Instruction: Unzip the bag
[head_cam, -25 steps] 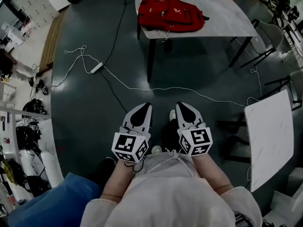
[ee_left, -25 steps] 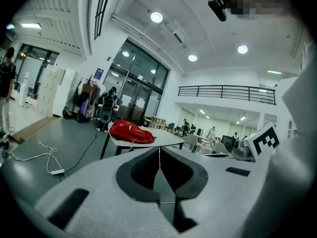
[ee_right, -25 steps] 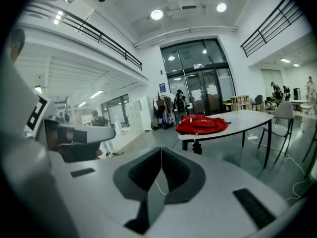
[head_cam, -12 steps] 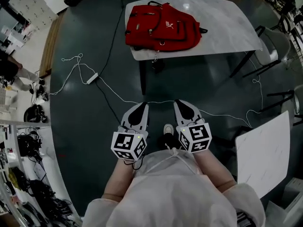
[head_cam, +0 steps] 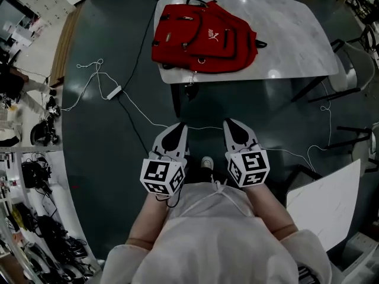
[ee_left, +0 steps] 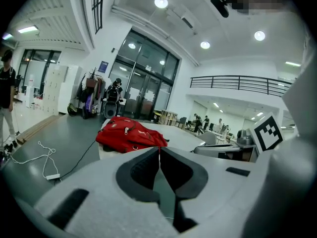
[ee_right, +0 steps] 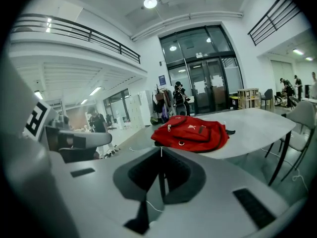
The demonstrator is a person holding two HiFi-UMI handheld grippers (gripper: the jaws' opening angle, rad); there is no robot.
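So the red bag (head_cam: 204,37) is lying flat on the far bench (head_cam: 290,34), over on the left part of the pale marbled top, with its left edge right at the bench's corner. The rest of that top, off to the right, is bare. You can see the bag's pockets and zip pulls, but it's too small to make out how far any zip is pulled, and whatever's inside doesn't show. A small dark thing (head_cam: 190,89) dangles under the bench edge just below the bag; can't tell what it is.

Between the bench and the person is dark floor (head_cam: 106,158). A white cable (head_cam: 142,114) snakes across it from a power strip (head_cam: 115,91) on the left, and a black cable (head_cam: 145,40) runs past the bench's left side toward the far end. A chair (head_cam: 355,58) sits at the bench's right end, and a second white bench (head_cam: 323,206) is near on the right. A shoe (head_cam: 206,163) pokes out between the two arms.

Both tools are held near the body, side by side, well apart from the bag and pointing toward it. The left tongs (ee_left: 159,150) are pressed together, tip against tip, with the bag (ee_left: 130,135) beyond them. Same for the right tongs (ee_right: 161,150): pressed together, with the bag (ee_right: 190,132) straight ahead on the bench (ee_right: 257,125). In the head view they're the left tongs (head_cam: 179,126) and right tongs (head_cam: 228,121). A person (ee_left: 6,98) stands far left.
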